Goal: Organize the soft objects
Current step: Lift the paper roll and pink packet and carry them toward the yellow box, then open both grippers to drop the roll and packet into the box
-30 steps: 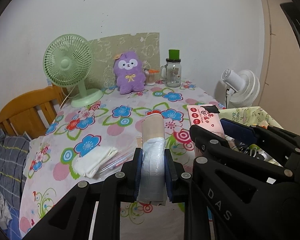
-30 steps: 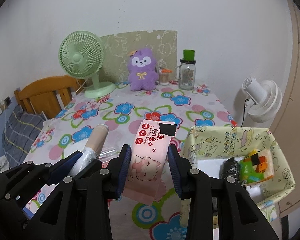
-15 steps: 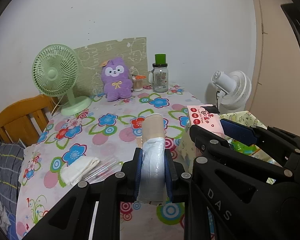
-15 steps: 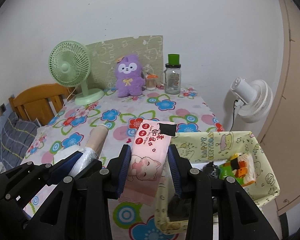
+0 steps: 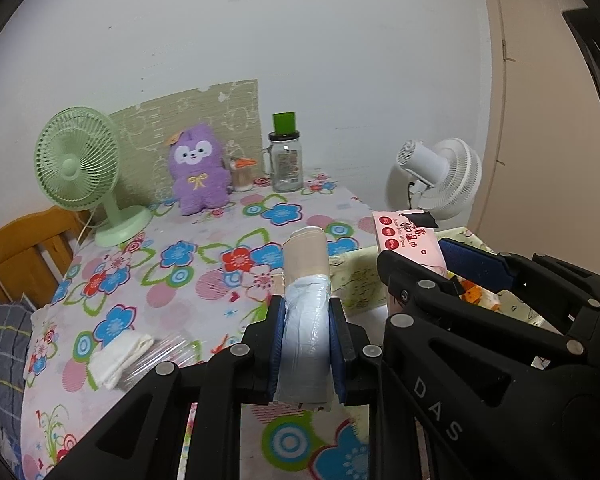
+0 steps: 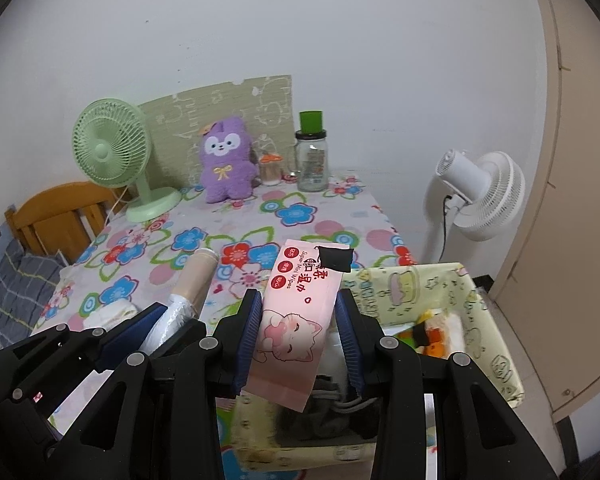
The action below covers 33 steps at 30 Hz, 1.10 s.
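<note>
My left gripper (image 5: pixel 306 320) is shut on a roll (image 5: pixel 306 280), beige at its far end and wrapped in pale plastic where the pads press it. My right gripper (image 6: pixel 298 322) is shut on a pink pack of wet wipes (image 6: pixel 300 312) with a cat drawing, held over the near corner of a yellow fabric basket (image 6: pixel 496 360). In the right wrist view the left gripper (image 6: pixel 152 324) and the roll (image 6: pixel 194 280) show at the lower left. In the left wrist view the wipes pack (image 5: pixel 408 236) and right gripper (image 5: pixel 428 270) are at right, over the basket (image 5: pixel 358 276).
On the flowered tablecloth (image 5: pixel 204 256) lie a folded white cloth (image 5: pixel 120 356) and a clear wrapper. A green fan (image 5: pixel 80 168), purple plush (image 5: pixel 198 168) and glass jar (image 5: pixel 286 160) stand at the back. A white fan (image 6: pixel 484 196) stands right; a wooden chair (image 6: pixel 56 216) left.
Both grippers have shifted right along the table with their loads, so the basket now lies under the wipes pack. The grips are unchanged.
</note>
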Available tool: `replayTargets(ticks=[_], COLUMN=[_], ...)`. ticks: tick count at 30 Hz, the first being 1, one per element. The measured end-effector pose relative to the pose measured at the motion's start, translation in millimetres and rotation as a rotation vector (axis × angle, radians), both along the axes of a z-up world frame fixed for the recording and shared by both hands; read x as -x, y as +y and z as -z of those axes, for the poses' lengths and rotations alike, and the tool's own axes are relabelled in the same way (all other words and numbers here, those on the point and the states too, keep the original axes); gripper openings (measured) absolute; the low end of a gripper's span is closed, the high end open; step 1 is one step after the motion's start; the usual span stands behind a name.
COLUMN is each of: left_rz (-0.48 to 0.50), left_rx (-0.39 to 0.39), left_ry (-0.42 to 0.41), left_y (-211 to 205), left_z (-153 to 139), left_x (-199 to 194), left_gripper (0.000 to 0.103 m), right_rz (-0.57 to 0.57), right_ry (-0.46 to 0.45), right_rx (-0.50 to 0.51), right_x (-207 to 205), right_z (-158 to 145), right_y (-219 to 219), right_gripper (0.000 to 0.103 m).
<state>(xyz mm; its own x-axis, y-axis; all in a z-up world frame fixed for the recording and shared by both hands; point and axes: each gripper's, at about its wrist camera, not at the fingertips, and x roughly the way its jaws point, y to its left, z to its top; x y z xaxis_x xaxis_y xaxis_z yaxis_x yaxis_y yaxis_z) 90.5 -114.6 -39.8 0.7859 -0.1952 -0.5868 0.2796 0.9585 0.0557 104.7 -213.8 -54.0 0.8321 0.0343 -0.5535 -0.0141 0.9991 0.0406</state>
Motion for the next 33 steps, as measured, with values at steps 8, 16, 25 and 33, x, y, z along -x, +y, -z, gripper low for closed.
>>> replayTargets(ticks=[8,16,25,33], left_rz=[0.047,0.095,0.127,0.127], left_rx=[0.0,-0.006,-0.022,-0.042], left_ry=[0.008,0.023,0.047,0.055], left_y=[-27.1,-56.3,-80.1,-86.8], left_z=[3.6,8.7,17.6,22.6], left_x=[-6.1,-12.1,-19.3,-21.0], left_gripper=[0.02,0.02,0.032,0.072], right_rz=[0.042,0.09,0.121,0.122], right_ry=[0.004,0.014,0.031,0.044], right_rx=[-0.009,-0.017,-0.033,-0.045], right_x=[-3.0,-4.7,-10.9,-14.8], right_z=[2.5,6.5,15.2,22.8], right_y=[-28.2,-58.6,-84.3,-92.9], right_gripper=[0.041,0.041,0.041,0.043])
